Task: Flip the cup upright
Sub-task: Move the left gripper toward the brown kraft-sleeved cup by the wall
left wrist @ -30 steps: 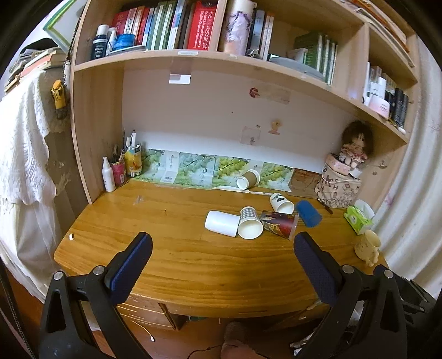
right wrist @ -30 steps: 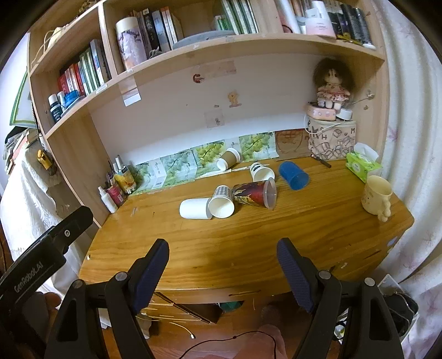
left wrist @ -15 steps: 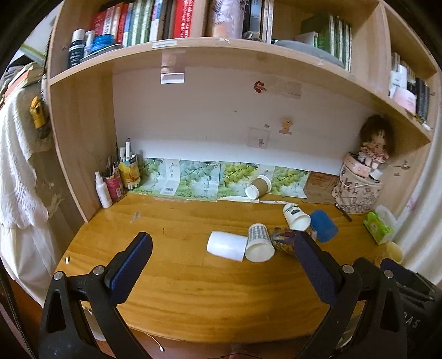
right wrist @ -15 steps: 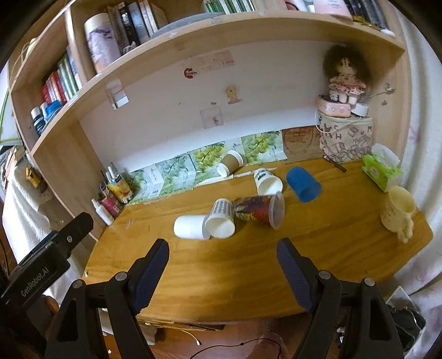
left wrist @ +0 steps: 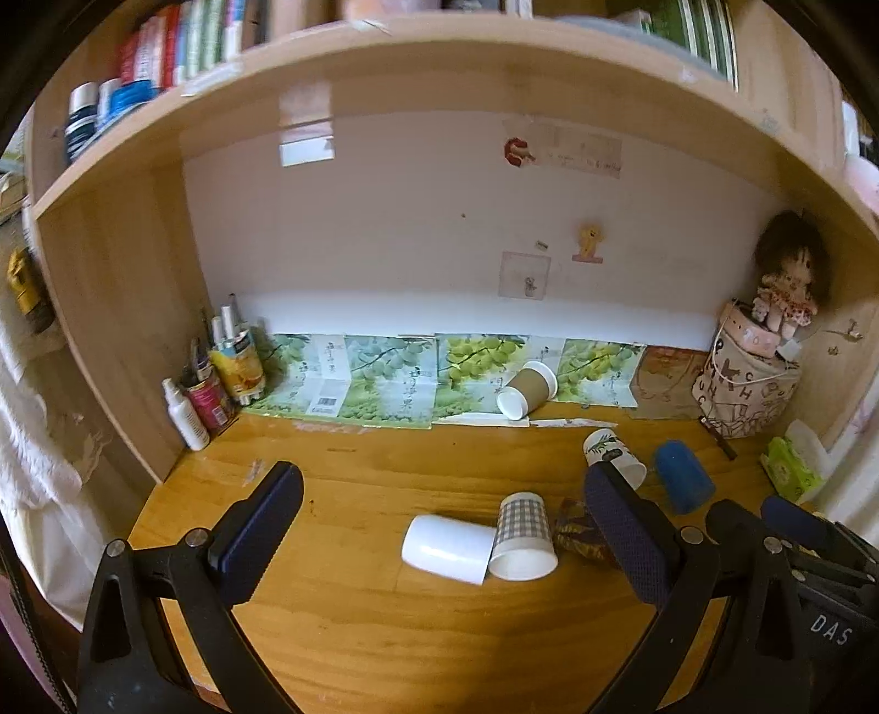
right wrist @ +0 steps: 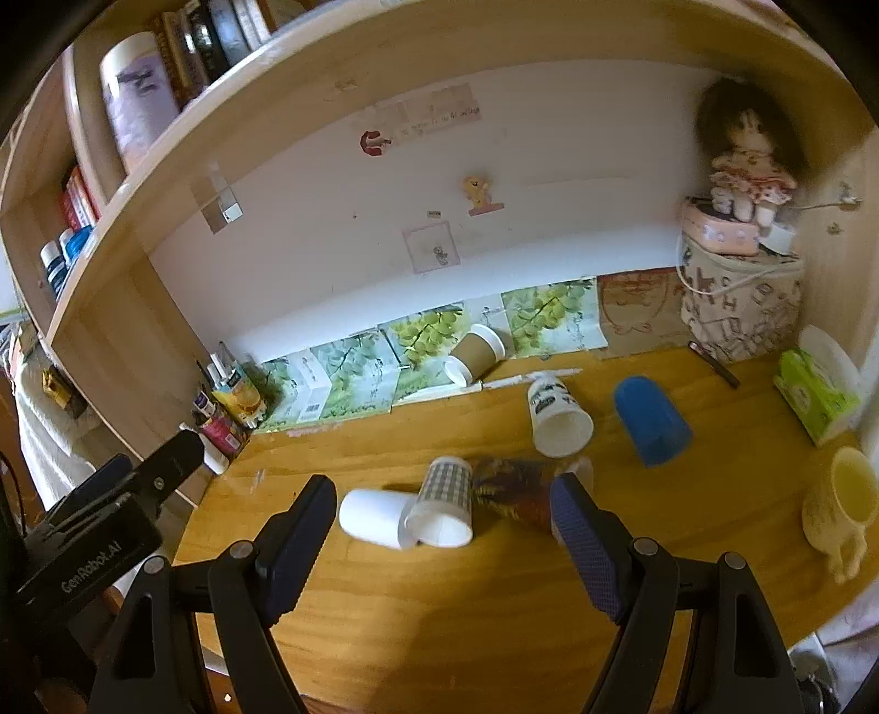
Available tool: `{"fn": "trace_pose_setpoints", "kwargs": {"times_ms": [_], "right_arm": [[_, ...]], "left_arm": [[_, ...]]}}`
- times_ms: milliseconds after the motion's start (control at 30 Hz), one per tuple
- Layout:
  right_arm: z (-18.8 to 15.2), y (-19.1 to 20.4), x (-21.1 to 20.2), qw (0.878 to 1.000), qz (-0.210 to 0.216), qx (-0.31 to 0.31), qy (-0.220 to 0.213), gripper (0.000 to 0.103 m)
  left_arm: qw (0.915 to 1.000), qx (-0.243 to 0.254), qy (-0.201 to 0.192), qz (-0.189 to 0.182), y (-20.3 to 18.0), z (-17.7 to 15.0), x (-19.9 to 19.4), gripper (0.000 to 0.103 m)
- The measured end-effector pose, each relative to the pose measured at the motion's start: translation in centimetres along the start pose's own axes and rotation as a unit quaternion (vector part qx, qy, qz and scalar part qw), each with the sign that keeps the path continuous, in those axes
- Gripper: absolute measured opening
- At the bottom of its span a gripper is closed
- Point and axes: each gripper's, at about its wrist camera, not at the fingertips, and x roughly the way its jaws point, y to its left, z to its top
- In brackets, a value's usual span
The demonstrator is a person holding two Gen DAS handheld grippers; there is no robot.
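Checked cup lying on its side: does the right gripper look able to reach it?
Probably yes. The right gripper is open, the checked cup lies right between its fingers, and only a white cup touches it.

Checked paper cup (right wrist: 446, 502) on side, mouth toward camera, touching white cup (right wrist: 372, 517).

A wooden bench (left wrist: 351, 620) stood set into an alcove, closed on both sides by wooden panels (left wrist: 126, 307) and backed by a white wall (left wrist: 417, 219) with a few small stickers and paper notes (right wrist: 434, 247) stuck to it. A wooden shelf (left wrist: 439, 49) ran above the alcove, lined with books (left wrist: 187, 44) and bottles (left wrist: 82, 121). Along the bench's far edge, grape-print sheets (left wrist: 384, 379) leaned against the wall. White cloth (left wrist: 33, 467) hung beyond the left panel. Light was warm and soft, with a pale glare patch on the shelf front (left wrist: 305, 110).
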Motion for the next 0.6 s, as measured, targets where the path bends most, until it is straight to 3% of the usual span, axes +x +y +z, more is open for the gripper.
{"fn": "trace_pose_setpoints", "kwargs": {"times_ms": [333, 600], "right_arm": [[4.3, -2.7, 5.9, 0.998, 0.026, 0.031, 0.039, 0.081], [7.3, -5.4, 10.5, 0.997, 0.017, 0.062, 0.051, 0.081]], "left_arm": [[0.9971, 0.032, 0.068, -0.012, -2.3, 3.5, 7.1, 0.102], [0.9927, 0.077, 0.093, 0.005, -3.7, 5.7, 12.7, 0.102]]}}
